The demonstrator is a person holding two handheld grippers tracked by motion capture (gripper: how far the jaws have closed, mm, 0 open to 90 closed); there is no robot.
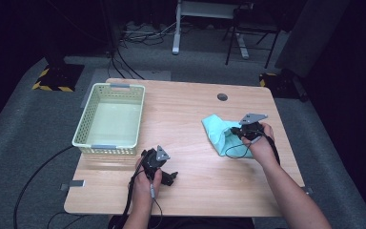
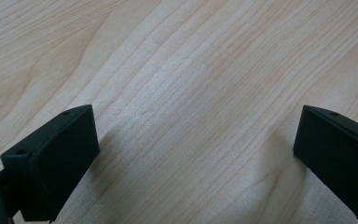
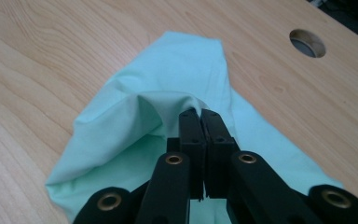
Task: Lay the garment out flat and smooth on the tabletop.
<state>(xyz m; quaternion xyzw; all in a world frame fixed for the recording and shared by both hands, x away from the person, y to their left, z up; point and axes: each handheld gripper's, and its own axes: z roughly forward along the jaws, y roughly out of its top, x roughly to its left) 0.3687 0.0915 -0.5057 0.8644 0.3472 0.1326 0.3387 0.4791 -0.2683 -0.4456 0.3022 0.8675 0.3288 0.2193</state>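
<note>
One desk (image 1: 190,109) carries the things. On it lies one mint-green cloth (image 1: 219,133) and stands one pale green basket (image 1: 88,126) with perforated walls. Two grippers are counted: a left gripper (image 1: 170,178) and a right gripper (image 1: 237,130), each with two black jaws. The desk has one round cable hole (image 1: 222,97). Two forearms come in from below.
</note>
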